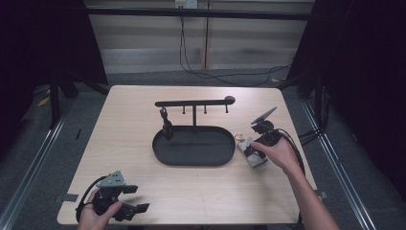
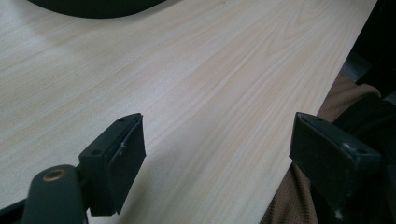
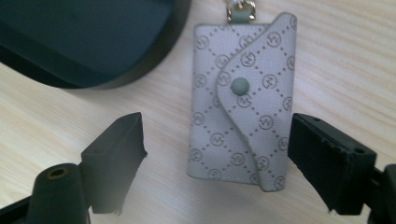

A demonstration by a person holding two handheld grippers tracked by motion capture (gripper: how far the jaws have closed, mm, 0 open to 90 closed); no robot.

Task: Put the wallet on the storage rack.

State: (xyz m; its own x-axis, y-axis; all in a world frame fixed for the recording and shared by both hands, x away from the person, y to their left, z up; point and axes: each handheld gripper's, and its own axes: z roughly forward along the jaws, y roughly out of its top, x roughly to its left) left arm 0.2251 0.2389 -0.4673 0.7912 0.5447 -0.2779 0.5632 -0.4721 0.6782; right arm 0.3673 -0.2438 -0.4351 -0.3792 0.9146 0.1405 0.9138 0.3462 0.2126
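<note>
A grey patterned key pouch [image 3: 243, 102] with a round snap and a gold ring lies flat on the wooden table. It sits just right of a black oval tray [image 1: 191, 160], whose rim [image 3: 140, 70] shows in the right gripper view. My right gripper [image 3: 217, 137] hovers over the pouch [image 1: 245, 146], open, with one jaw on each side of its lower end and neither touching it. My left gripper [image 1: 139, 209] rests open near the table's front left edge, with nothing but bare wood between its jaws [image 2: 217, 149].
A black hook rack [image 1: 194, 102] stands on a post over the tray's back edge. A small dark item [image 1: 166, 125] hangs from its leftmost hook. The table's front edge and a person's lap lie just beside the left gripper.
</note>
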